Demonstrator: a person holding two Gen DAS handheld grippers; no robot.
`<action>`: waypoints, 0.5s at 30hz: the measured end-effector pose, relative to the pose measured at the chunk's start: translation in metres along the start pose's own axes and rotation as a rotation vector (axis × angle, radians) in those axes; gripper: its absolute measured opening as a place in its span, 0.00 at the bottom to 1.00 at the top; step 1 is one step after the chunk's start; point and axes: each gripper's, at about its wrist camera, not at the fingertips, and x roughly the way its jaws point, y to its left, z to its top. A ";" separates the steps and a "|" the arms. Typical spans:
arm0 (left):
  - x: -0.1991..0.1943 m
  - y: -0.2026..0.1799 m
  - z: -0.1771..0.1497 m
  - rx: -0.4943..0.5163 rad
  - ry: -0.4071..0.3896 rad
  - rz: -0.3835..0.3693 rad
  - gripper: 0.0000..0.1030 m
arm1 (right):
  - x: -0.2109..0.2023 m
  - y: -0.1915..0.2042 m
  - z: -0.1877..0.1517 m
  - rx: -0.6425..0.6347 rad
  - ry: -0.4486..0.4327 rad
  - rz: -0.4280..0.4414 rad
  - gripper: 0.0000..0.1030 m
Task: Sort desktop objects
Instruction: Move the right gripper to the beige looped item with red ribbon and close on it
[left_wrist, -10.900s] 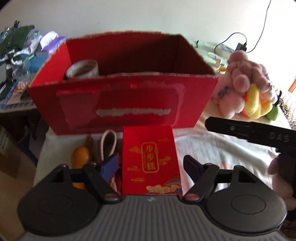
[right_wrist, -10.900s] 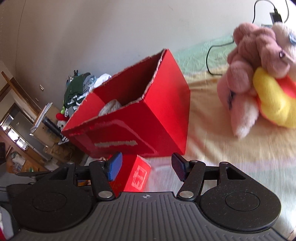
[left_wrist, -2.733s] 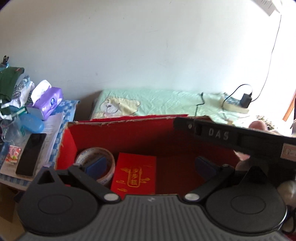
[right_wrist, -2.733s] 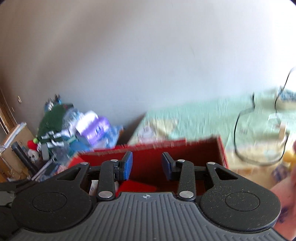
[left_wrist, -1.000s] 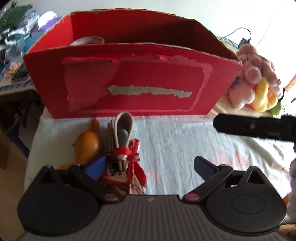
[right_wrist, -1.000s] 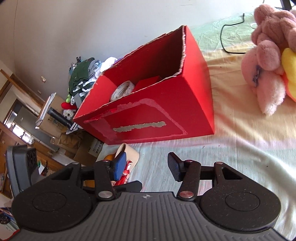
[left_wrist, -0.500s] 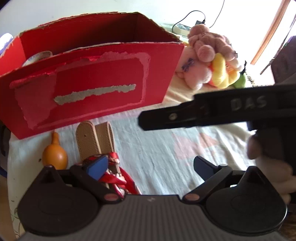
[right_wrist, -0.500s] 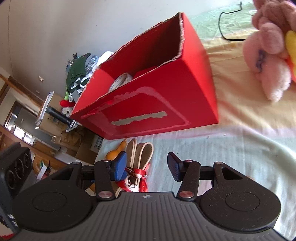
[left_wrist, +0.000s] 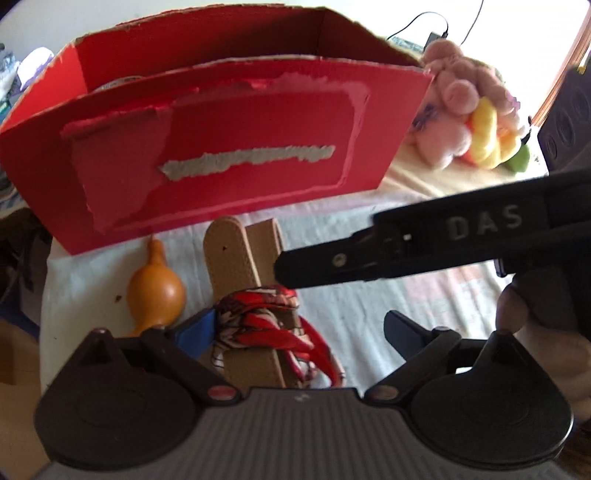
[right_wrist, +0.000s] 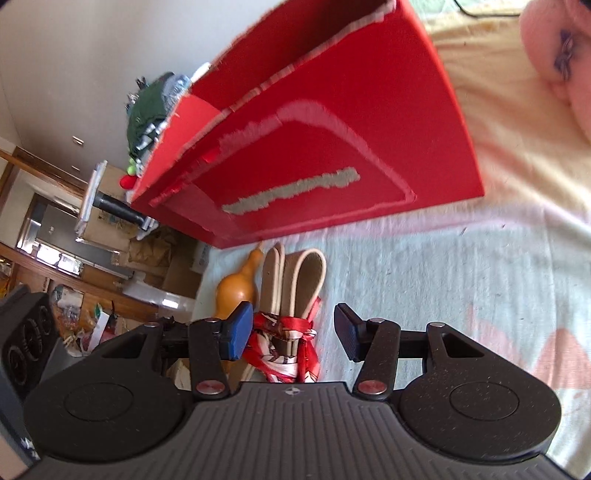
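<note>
plush toy (left_wrist: 476, 122) whole only from left

Pale wall (right_wrist: 92, 55) behind — wooden cabinets (right_wrist: 55, 266) left, bright daylight right.

A tan folded strap bundle (left_wrist: 243, 258), tied with a red patterned scarf (left_wrist: 266, 321), lies flat on the table. An orange gourd (left_wrist: 155, 288) lies just beside it. Both rest near the open red cardboard box (left_wrist: 221, 155), outside its front wall.
</note>
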 end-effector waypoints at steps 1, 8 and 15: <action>0.001 0.001 0.000 0.000 0.005 0.005 0.91 | 0.003 -0.003 0.001 0.015 0.008 -0.005 0.52; 0.010 0.006 0.003 0.013 0.015 0.020 0.86 | 0.014 -0.016 0.003 0.103 0.044 0.029 0.45; 0.012 0.015 0.002 -0.005 0.018 -0.026 0.83 | 0.017 -0.016 0.005 0.087 0.088 0.079 0.38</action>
